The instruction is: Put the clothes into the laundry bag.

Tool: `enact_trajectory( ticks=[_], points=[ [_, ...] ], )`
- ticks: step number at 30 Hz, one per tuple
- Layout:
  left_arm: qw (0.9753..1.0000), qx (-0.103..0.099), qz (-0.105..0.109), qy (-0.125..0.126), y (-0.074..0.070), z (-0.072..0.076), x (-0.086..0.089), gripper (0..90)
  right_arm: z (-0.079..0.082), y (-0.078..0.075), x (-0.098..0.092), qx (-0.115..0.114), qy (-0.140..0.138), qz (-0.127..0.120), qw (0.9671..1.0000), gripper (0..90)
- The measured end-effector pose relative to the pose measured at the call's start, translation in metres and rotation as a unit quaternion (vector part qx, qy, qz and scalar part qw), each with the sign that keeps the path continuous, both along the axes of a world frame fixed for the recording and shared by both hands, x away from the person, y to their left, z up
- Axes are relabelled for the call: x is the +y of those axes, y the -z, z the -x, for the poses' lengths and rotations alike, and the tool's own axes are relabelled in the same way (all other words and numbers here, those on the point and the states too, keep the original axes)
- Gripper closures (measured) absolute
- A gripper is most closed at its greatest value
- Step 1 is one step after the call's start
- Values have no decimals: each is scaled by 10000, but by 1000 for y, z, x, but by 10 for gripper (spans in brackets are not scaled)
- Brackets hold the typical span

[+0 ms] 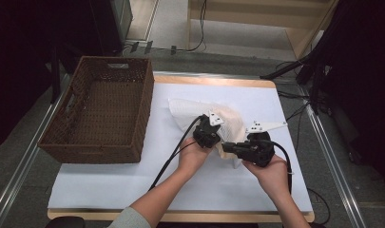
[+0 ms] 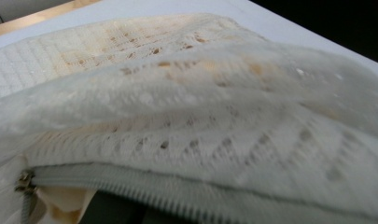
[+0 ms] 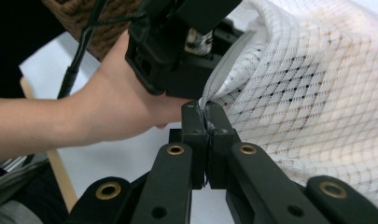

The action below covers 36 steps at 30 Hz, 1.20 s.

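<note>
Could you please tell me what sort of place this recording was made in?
Probably a lab or studio set up for recording, not a home: a white-covered table on a carpeted floor, loose cables behind it, and a wicker basket beside a mesh laundry bag.

Mesh bag: white open-knit cloth, rough, with a plastic-toothed zip. Beside it, basket: brown woven wicker, matt. Right gripper: matt black plastic.

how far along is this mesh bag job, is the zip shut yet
Done so far: the white mesh bag is on the table with something cream-coloured inside. In hand: the right gripper is shut on the bag's edge at the zipper, and the left gripper is against the bag; I cannot tell its jaws. The zip looks partly open near its slider. Left: closing it, and perhaps moving the bag to the wicker basket, which looks empty.
</note>
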<state>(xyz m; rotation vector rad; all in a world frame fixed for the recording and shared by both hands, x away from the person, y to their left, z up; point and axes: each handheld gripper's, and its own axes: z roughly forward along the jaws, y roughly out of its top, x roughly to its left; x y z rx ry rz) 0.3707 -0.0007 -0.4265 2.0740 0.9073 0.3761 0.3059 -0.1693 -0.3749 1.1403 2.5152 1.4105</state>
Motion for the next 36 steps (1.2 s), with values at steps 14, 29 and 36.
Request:
enact_trajectory(
  ticks=[14, 29, 36],
  points=[
    [9980, 212, -224, -546, 16, -60, -4, 900, -16, 14, -16, 262, 209, 96, 9994, 900],
    [9988, 379, -268, -138, 1, -50, 14, 887, -17, 16, -20, 202, 470, 246, 9984, 900],
    [9988, 431, -162, 157, -10, -23, 35, 895, -18, 14, -23, 176, 578, 210, 9979, 900]
  ],
)
